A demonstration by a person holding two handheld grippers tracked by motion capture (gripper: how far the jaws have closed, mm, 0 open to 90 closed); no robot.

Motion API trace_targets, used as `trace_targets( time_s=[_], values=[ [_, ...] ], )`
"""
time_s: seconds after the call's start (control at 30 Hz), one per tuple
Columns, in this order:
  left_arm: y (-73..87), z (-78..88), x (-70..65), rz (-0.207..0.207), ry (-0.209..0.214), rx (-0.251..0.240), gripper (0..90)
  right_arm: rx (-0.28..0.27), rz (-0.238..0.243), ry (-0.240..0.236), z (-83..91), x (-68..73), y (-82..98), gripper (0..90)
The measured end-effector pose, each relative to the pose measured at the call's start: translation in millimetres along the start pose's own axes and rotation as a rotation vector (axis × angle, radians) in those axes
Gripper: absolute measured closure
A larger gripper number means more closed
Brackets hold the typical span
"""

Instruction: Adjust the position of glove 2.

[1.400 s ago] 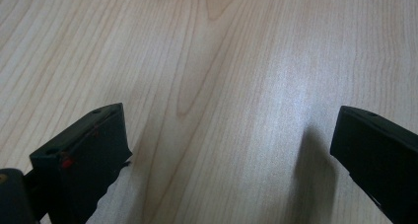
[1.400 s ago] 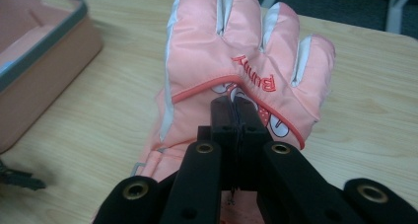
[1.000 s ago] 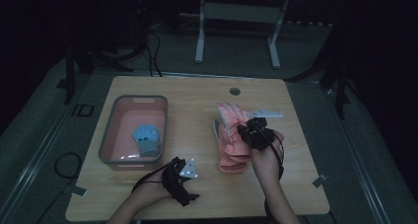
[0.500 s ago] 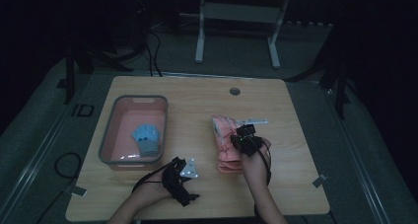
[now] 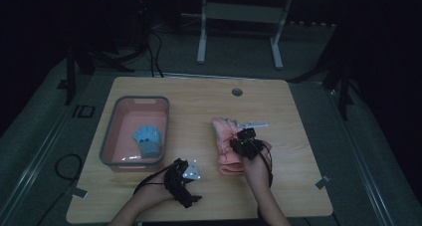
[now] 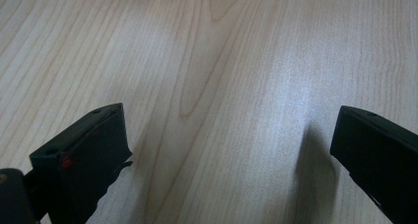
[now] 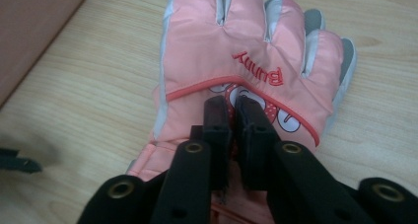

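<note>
A pink ski glove [image 5: 225,136] with "Bunny" stitched on it [image 7: 236,36] lies flat on the wooden table, right of centre. My right gripper [image 5: 245,142] sits over its back, jaws pinched on a fold of the fabric near the cuff [image 7: 231,105]. Near the front edge, my left gripper [image 5: 184,182] rests low over bare wood with its jaws wide apart and nothing between them [image 6: 226,135]. A blue glove [image 5: 148,139] lies inside the pink bin [image 5: 112,131] at the left.
A pale strap or tag [image 5: 255,123] pokes out from behind the pink glove. The table has a round cable hole [image 5: 237,92] at the back. A corner of the bin [image 7: 29,26] shows in the right gripper view.
My right gripper has come left and towards the person, and the pink glove has shifted slightly with it. The left gripper has stayed put.
</note>
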State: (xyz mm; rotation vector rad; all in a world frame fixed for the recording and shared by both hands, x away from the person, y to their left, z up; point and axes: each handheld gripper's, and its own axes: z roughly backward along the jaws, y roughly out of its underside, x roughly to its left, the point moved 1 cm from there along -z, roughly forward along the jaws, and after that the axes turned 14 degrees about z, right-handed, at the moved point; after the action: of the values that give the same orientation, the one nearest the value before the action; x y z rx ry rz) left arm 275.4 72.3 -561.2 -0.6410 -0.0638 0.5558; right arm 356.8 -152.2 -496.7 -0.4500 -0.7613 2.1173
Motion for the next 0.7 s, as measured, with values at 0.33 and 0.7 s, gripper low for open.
trace_targets(
  time_s=[0.33,0.7],
  values=[
    [-1.0,-0.4,0.3,0.02,0.004,0.003,1.4,-0.071,0.056,-0.087,22.3,-22.6,-2.8,45.0],
    [-6.4,-0.7,-1.0,0.078,-0.003,0.014,1.5,-0.14,0.175,-0.135,36.5,-49.8,0.6,14.8]
  ],
)
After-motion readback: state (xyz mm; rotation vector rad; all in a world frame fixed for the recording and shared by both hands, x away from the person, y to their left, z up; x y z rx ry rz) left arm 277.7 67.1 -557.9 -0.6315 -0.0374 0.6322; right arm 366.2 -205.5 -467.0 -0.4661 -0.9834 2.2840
